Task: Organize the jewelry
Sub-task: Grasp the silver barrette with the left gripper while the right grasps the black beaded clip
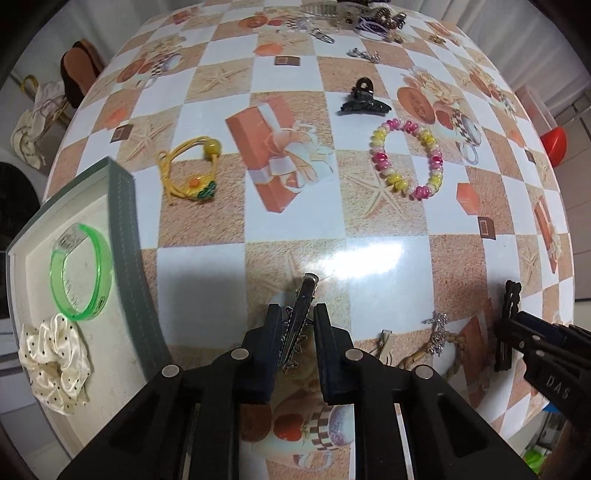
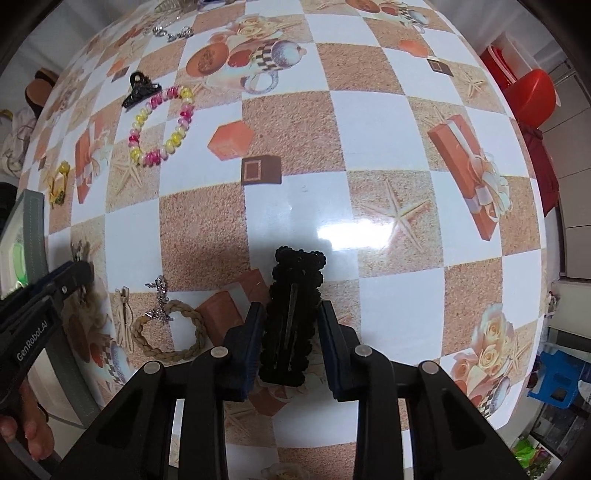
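the left tool (image 1: 297, 325) sits low over the checkered tabletop (image 1: 380, 258), its two fingers set apart with a slim dark metal hair clip (image 1: 300, 318) between them; the fingers flank the clip closely, but whether the pads actually press on it cannot be told. the clip points toward 12 o'clock, tilted slightly to 1 o'clock.

at 9 o'clock from that tool lies a grey-rimmed tray (image 1: 129, 236) holding a green bangle (image 1: 82, 271) and, just below it, a cream polka-dot scrunchie (image 1: 55, 362). at 11 o'clock on the tabletop is a yellow hair tie (image 1: 186, 171); at 1 o'clock lies a pink and yellow beaded bracelet (image 1: 406, 158), with a black claw clip (image 1: 364, 99) just beyond it. a heap of other clips and jewelry (image 1: 351, 18) sits at the far edge, at 12 o'clock.

the right tool (image 2: 290, 332) also has its fingers apart, on either side of a black beaded snap clip (image 2: 293, 314) that lies lengthwise between them, pointing to 12 o'clock; a narrow gap shows on each side, so it looks unclamped. at 9 o'clock from it lie a braided tan bracelet (image 2: 173, 332) with a small silver charm (image 2: 159, 299) at its upper left, and a pale clip (image 2: 123, 317) beside that. in this view the beaded bracelet (image 2: 160, 125) is at 11 o'clock.
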`<state>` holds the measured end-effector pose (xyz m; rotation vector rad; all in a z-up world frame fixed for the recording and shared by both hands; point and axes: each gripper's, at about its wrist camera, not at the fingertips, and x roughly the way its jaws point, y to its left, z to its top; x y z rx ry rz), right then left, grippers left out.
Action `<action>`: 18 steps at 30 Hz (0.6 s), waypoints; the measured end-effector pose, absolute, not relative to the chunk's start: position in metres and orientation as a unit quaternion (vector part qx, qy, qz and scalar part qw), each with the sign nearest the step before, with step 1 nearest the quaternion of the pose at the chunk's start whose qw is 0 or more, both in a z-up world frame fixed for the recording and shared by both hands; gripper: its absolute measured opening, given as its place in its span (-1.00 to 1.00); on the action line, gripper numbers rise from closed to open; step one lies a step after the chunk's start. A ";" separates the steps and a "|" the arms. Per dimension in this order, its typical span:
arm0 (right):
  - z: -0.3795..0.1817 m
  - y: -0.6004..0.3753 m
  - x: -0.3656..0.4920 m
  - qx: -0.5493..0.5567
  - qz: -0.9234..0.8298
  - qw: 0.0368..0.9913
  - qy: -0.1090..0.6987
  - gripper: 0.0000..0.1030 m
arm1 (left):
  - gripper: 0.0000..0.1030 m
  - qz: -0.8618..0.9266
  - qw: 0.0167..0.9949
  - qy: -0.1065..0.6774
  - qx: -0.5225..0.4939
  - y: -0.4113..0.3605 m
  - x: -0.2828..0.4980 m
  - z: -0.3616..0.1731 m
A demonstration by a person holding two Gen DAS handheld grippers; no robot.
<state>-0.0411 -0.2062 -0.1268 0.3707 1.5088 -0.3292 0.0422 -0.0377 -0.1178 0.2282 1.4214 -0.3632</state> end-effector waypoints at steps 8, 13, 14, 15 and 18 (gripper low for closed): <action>-0.113 -0.223 -0.038 0.187 -0.133 0.708 0.668 -0.37 | -0.56 -0.167 0.745 0.640 0.082 -0.023 0.034 -0.098; -0.096 -0.234 -0.038 0.192 -0.123 0.711 0.665 -0.37 | -0.56 -0.167 0.753 0.633 0.069 -0.018 0.033 -0.090; -0.093 -0.234 -0.036 0.192 -0.121 0.712 0.665 -0.37 | -0.56 -0.167 0.754 0.632 0.066 -0.016 0.031 -0.088; -0.092 -0.233 -0.030 0.191 -0.119 0.712 0.665 -0.37 | -0.56 -0.167 0.755 0.631 0.063 -0.011 0.030 -0.085; -0.086 -0.232 -0.035 0.188 -0.114 0.715 0.663 -0.37 | -0.56 -0.166 0.760 0.626 0.055 -0.008 0.027 -0.079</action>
